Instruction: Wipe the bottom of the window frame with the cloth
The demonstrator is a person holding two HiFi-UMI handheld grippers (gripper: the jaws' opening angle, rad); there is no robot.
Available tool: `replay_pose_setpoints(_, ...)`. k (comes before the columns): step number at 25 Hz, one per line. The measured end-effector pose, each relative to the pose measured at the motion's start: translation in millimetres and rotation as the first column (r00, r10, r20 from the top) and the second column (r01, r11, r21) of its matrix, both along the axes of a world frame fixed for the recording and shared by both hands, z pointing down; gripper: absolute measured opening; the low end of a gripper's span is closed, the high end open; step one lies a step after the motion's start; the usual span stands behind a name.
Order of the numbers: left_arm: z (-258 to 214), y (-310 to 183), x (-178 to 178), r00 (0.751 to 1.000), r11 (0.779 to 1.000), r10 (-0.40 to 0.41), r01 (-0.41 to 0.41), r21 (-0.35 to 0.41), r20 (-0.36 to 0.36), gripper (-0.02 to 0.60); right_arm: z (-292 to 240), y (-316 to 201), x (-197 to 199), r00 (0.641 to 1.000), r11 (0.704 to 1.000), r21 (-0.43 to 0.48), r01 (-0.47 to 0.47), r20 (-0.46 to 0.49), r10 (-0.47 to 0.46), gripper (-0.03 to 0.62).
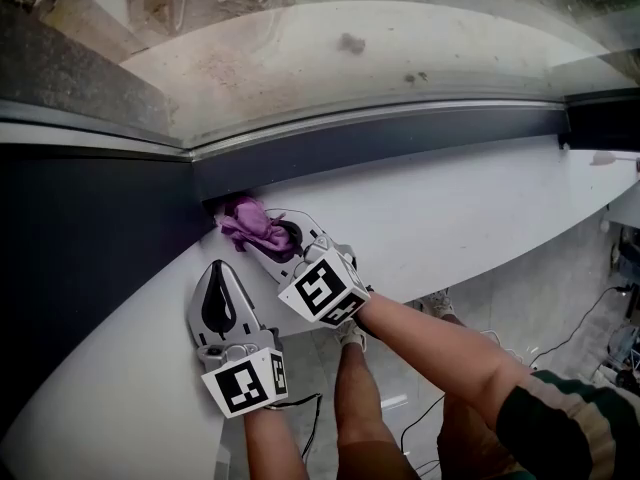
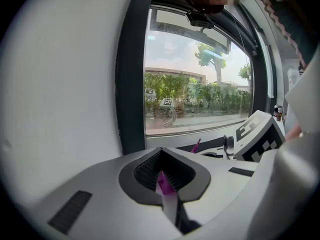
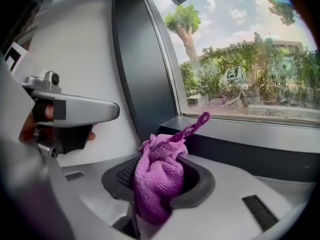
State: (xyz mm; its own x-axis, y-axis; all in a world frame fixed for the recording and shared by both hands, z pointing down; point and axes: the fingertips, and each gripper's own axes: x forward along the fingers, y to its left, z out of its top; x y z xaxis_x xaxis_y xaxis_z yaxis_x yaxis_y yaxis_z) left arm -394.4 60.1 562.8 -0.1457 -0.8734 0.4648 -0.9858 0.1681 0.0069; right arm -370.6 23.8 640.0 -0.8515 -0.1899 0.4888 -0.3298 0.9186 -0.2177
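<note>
The window frame [image 1: 400,138] sets the job out: its dark bottom rail runs across the head view under the glass [image 1: 350,58], and at its left end it meets a dark upright [image 1: 80,248]. Below the rail lies the white sill [image 1: 450,218], broad and bare. Its near edge curves round above the person's legs.

The right gripper [image 1: 280,240] is pushed into that left corner, and we judge this to be the start of a stroke, since the corner is the one end from which the whole rail can be swept in a single pass. To the right the rail is free all the way to the far upright, so there is plenty of room that way. To the left there is none, because the upright closes it off.

The left gripper [image 1: 220,273] rests on the sill just beside and behind the right one, out of the stroke's path. Its jaws are pressed together and grip nothing we can name. A small purple sliver [image 2: 164,183] shows at their seam, but we cannot tell what it is.

The cloth [image 1: 250,223] is bunched into a purple wad and pinched between the right gripper's jaws, which have closed on it. It sits up against the foot of the rail, though we cannot tell whether it is touching, and a loose tail [image 3: 197,124] sticks up toward the glass
</note>
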Motion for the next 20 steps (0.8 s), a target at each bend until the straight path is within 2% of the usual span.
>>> replay_pose_setpoints(8,12.1,-15.7,26.6,0.997,0.997,0.08,-0.08,-0.012,0.019,0.005,6.3,-5.1,11.6,1.0,1.0,0.024,-0.013,0.008,0.013,0.153)
replay_pose_setpoints(11,12.7,-18.8,33.5,0.997,0.997,0.078,-0.078,-0.011,0.022,0.005,7.4,-6.8,18.5,1.0,1.0,0.025,-0.008,0.003,0.008,0.153)
replay_pose_setpoints(15,14.2,-24.8,44.5,0.996,0.996,0.089,-0.089,-0.018,0.02,0.005,8.4,-19.1,38.9,0.998,0.998,0.007,-0.055,-0.006,0.055,0.153)
replay_pose_setpoints(20,15.5,-32.6,60.2,0.993,0.993,0.114,-0.114,-0.02,0.017,0.005,12.5,-29.3,61.7,0.997,0.998,0.015,-0.067,-0.036,0.067,0.153)
